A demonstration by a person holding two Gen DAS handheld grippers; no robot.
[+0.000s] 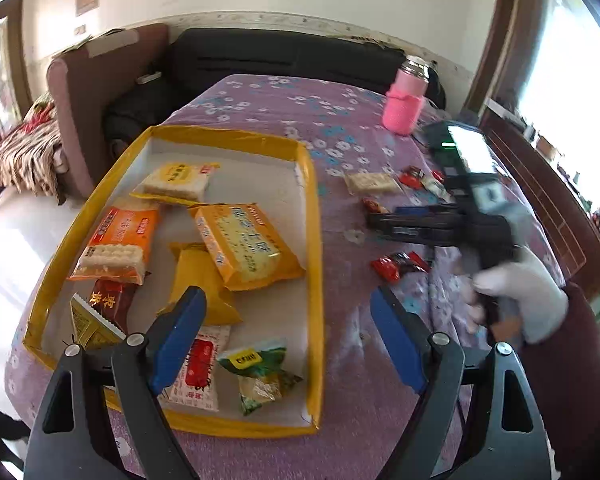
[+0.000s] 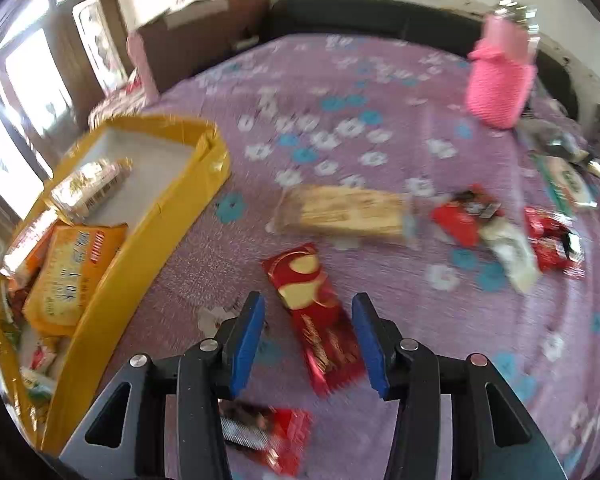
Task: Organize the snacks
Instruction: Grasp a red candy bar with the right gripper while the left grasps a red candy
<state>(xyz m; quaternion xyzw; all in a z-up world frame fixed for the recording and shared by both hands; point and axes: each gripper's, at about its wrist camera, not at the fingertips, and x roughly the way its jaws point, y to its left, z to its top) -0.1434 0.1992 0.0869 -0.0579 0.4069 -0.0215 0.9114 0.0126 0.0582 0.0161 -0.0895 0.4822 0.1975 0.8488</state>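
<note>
We are holding the left gripper (image 1: 288,334) spread wide above the yellow cardboard tray (image 1: 314,240) of crinkly packets. Our right gripper (image 2: 308,340) is straddling a glossy red wrapper (image 2: 312,312) on the purple floral cloth (image 2: 340,120), blue pads apart, not pressing it.

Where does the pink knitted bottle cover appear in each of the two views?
Left wrist view: the pink knitted bottle cover stands upper right, on the far part of the purple flowered cloth.
Right wrist view: the cover is again upper right, blurred.
Shared landmark: the yellow-rimmed tray, left of it in both.

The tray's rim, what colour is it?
Yellow; the tray shows best in the left wrist view.
</note>
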